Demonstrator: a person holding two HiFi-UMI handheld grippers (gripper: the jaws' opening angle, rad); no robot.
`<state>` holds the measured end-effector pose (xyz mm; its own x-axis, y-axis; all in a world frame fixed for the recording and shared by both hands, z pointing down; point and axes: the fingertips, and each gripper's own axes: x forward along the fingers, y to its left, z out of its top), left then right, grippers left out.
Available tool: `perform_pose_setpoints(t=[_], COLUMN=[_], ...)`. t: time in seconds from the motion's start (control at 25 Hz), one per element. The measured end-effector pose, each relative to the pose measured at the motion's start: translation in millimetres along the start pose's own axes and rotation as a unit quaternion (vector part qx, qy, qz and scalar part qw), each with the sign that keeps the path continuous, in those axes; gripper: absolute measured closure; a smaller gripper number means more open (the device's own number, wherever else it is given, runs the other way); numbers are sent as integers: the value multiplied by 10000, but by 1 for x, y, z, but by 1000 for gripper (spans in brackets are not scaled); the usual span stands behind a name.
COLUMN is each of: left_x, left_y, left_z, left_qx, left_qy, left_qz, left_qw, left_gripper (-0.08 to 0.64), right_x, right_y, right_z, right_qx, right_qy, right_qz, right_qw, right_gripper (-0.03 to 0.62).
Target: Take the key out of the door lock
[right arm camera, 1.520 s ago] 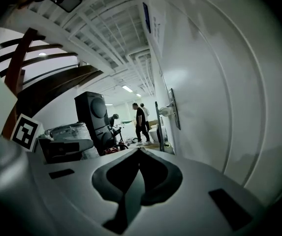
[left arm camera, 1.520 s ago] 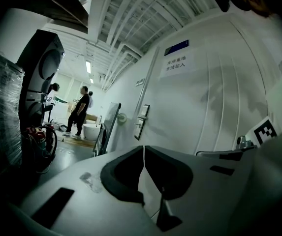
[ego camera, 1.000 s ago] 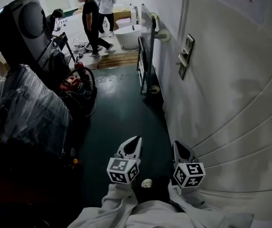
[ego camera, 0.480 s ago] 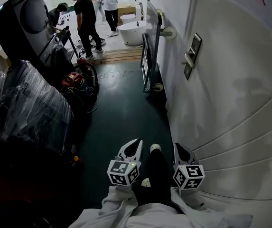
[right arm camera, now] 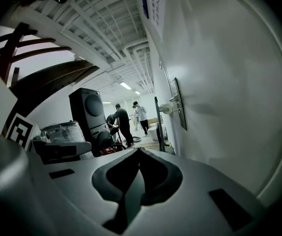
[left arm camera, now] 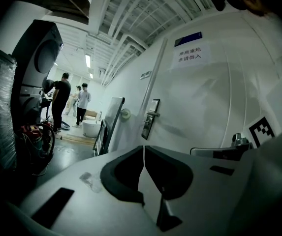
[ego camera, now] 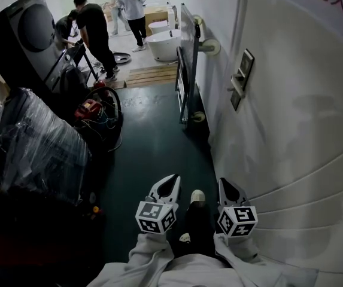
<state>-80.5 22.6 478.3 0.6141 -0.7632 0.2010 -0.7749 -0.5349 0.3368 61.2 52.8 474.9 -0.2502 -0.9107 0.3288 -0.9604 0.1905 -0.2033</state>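
Observation:
The white door fills the right side. Its dark lock plate with a lever handle is well ahead of both grippers; it also shows in the left gripper view as the lock plate and in the right gripper view as the lock plate. No key can be made out at this distance. My left gripper is shut with nothing in it. My right gripper is closer to the door, jaws together and holding nothing.
A dark green floor runs ahead. On the left are a plastic-wrapped bundle, stacked machines and a red tool with cables. A framed panel leans by the wall past the lock. Several people stand by a white tub. My shoe is between the grippers.
The whole view has shifted forward along the corridor, and the lock plate sits slightly nearer. My leg and shoe have stepped in between the grippers. Both grippers stay shut.

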Motion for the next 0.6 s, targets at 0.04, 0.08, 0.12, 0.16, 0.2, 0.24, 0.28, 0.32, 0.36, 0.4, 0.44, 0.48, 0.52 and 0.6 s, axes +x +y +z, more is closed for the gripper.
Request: perform_pose_setpoints(t=[0.04,0.08,0.12,0.16,0.2,0.24,0.28,0.32,0.36,0.4,0.44,0.48,0.52,0.6], left_x=[7,15,23,31,39,48,57,66,76,85,94,103,113,133], left_y=[2,4,6,8,10,13,16,19,22,24,25,25,24,22], left_z=[4,7,11,14,17,21,25,29,33,36,40,43,46,54], left_qx=[15,31,45,55,56,48,33,16,3,-3,-1,8,26,81], left_qy=[-10,-10,-3,2,2,-5,-16,-26,-32,-30,-19,-3,11,29], left_qz=[-12,-28,-45,-59,-64,-61,-52,-46,-49,-67,-98,-139,-183,-257], left_qw=[10000,10000,10000,10000,10000,10000,10000,10000,10000,10000,9999,9999,9998,9996], left_gripper=[541,541,541,541,541,541,541,541,541,541,541,541,541,541], right_x=[8,15,23,31,39,47,56,64,71,78,84,90,96,109], right_y=[-2,-5,-9,-13,-17,-21,-24,-28,-32,-36,-41,-47,-53,-66], right_z=[4,9,13,18,22,27,31,36,41,45,50,55,61,72], right_qx=[-6,-5,0,3,1,-6,-18,-30,-41,-45,-41,-29,-16,11], right_qy=[-14,-27,-38,-45,-46,-46,-46,-48,-52,-59,-69,-86,-110,-166], right_qz=[11,15,13,12,19,32,48,61,66,58,35,0,-39,-94], right_qw=[10000,10000,10000,10000,10000,10000,10000,10000,10000,10000,10000,10000,9999,9998], right_gripper=[540,540,540,540,540,540,540,540,540,540,540,540,540,540])
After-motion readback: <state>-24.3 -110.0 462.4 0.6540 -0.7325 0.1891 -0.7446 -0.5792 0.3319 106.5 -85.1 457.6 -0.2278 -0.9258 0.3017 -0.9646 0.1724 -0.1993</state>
